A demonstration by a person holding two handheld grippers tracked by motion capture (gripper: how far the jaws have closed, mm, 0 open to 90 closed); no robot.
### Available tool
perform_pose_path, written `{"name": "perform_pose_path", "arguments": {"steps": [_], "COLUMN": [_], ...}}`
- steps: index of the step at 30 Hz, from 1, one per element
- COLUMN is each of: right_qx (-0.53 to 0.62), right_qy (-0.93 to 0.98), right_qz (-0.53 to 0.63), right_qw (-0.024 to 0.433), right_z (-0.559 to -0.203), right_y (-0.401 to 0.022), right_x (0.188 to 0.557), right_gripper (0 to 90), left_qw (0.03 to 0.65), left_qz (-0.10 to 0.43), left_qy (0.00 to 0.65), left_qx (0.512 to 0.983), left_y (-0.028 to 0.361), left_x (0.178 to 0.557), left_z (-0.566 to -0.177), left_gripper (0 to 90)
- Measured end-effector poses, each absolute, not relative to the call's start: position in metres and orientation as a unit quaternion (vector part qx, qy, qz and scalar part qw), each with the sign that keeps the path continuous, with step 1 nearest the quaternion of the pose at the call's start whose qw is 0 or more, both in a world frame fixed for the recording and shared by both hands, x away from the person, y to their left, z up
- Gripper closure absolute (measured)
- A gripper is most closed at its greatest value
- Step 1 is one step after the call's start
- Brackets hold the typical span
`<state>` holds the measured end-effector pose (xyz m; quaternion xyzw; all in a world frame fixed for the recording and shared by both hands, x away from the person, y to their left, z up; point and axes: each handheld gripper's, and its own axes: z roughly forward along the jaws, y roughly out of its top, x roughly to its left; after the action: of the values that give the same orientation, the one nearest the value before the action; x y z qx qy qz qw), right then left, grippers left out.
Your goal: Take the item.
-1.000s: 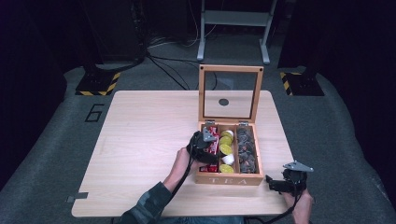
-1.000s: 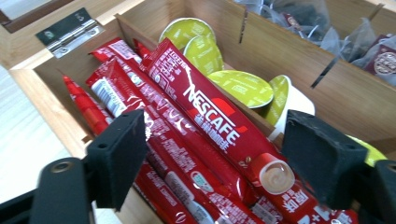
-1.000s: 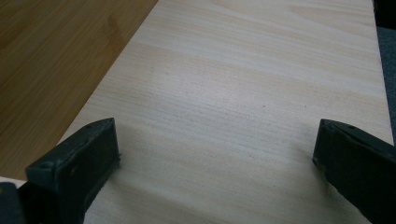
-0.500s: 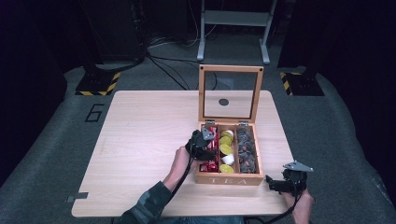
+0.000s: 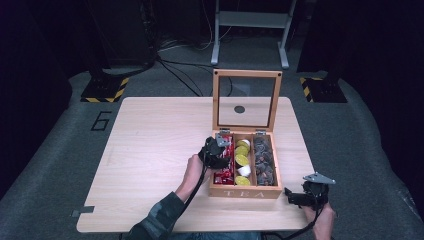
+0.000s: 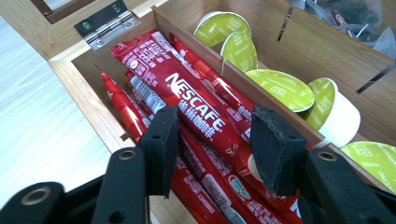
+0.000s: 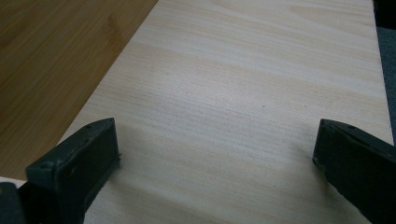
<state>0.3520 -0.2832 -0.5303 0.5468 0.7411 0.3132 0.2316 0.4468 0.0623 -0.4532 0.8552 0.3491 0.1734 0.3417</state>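
Note:
An open wooden tea box [image 5: 245,192] stands on the table, its glass lid [image 5: 246,100] upright. Its left compartment holds several red Nescafe sticks [image 6: 187,93]. My left gripper [image 5: 220,150] is dipped into that compartment. Its jaws have just been closing and the top stick runs between them [image 6: 215,140], with a little room still showing at the left pad. My right gripper [image 5: 291,198] rests near the table's front right corner, to the right of the box. It stands wide open [image 7: 215,154] over bare table [image 7: 243,70].
Yellow-green capsules [image 6: 275,86] fill the middle compartment, and dark tea bags [image 5: 264,160] the right one. The box's side wall [image 7: 46,56] lies just left of my right gripper. Light wood table [image 5: 150,150] stretches wide to the left of the box.

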Motion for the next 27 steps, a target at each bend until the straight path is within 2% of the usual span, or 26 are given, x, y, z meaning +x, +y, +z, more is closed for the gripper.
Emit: {"name": "perform_pose_path", "arguments": {"steps": [6,8,14,27], "right_qx": [0.545,0.546,0.545,0.545], "right_qy": [0.742,0.741,0.742,0.742], "right_qz": [0.313,0.313,0.313,0.313], "right_qw": [0.232,0.232,0.232,0.233], "right_z": [-0.5304,-0.5303,-0.5304,-0.5304], "right_y": [-0.2835,-0.2832,-0.2834,-0.2835], "right_x": [0.3521,0.352,0.3521,0.3521], "right_gripper": [0.0,0.0,0.0,0.0], "left_qw": [0.341,0.342,0.341,0.364], "left_qz": [0.179,0.185,0.188,0.189], "left_qy": [0.352,0.358,0.363,0.382], "left_qx": [0.853,0.849,0.846,0.828], "left_y": [0.0629,0.0636,0.0628,0.0673], "left_x": [0.4481,0.4487,0.4471,0.4446], "left_z": [-0.4535,-0.4542,-0.4543,-0.4536], "left_gripper": [60.5,66.4,68.1,79.8]}}
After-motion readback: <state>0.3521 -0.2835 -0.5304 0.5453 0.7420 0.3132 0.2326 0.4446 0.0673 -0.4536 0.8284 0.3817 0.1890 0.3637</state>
